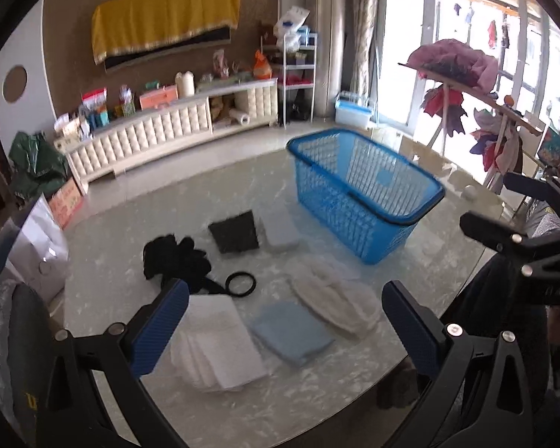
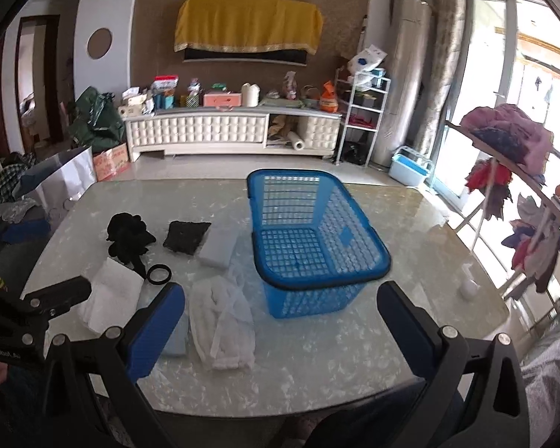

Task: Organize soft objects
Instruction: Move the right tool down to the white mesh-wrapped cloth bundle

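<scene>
Left claw (image 1: 285,326) and right claw (image 2: 280,326): both spread wide, empty, poised over the table's (image 2: 410,224) near edge, ready to pick. Cloths: white towel (image 1: 216,347), blue cloth (image 1: 291,332), white mesh bundle (image 2: 222,321), black items (image 2: 128,237) laid out left; blue basket (image 2: 317,231) beyond, empty, presumably to receive them

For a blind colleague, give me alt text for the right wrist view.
An empty blue basket stands on a marble table, with cloths and sponges lying to its left. The open right gripper hovers near the table's front edge.

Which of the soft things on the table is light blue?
The folded light blue cloth, lying flat between the white towel and the white mesh bag.
</scene>
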The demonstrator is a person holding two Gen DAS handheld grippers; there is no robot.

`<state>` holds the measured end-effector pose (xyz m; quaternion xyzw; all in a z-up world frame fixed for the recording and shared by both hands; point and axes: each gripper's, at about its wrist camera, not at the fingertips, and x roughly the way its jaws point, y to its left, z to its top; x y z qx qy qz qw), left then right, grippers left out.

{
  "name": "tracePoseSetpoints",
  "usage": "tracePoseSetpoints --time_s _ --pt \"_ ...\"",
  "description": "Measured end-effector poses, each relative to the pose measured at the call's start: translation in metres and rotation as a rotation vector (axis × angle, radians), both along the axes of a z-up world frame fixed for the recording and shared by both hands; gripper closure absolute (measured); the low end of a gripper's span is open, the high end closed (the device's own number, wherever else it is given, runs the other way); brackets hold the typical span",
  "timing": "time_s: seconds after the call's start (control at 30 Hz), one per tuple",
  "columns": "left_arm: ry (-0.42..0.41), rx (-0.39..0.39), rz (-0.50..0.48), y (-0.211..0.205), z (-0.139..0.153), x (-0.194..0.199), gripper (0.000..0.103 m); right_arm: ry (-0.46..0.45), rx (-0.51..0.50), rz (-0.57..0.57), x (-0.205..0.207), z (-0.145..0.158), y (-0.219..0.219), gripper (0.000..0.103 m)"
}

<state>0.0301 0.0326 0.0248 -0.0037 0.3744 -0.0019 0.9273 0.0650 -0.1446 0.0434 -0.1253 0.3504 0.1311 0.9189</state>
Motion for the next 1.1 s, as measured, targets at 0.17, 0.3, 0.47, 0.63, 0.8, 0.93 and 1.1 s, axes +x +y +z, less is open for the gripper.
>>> tracePoseSetpoints --time_s 0.17,0.3,0.47,0.63,0.8,0.93,1.1 --pt "0.071 -0.019 0.027 0.028 -0.008 0.017 0.000 0.081 -0.002 0.059 0.021 -0.013 0.017 0.000" --pt "0.113 0.007 0.031 0.041 -0.017 0.022 0.000 0.143 0.010 0.108 0.031 -0.021 0.037 0.000" --pt "0.165 -0.032 0.045 0.063 -0.030 0.025 0.000 0.213 0.017 0.170 0.040 -0.029 0.059 0.000" --pt "0.219 -0.039 0.043 0.078 -0.051 0.030 0.000 0.277 -0.007 0.223 0.047 -0.046 0.081 0.000" --pt "0.285 -0.077 0.054 0.096 -0.076 0.038 0.000 0.354 -0.047 0.249 0.057 -0.067 0.094 0.010" --pt "0.313 -0.090 0.063 0.104 -0.088 0.039 0.000 0.413 -0.090 0.278 0.061 -0.086 0.103 0.011" --pt "0.359 -0.111 0.063 0.108 -0.109 0.045 0.000 0.473 -0.117 0.280 0.067 -0.102 0.103 0.011"
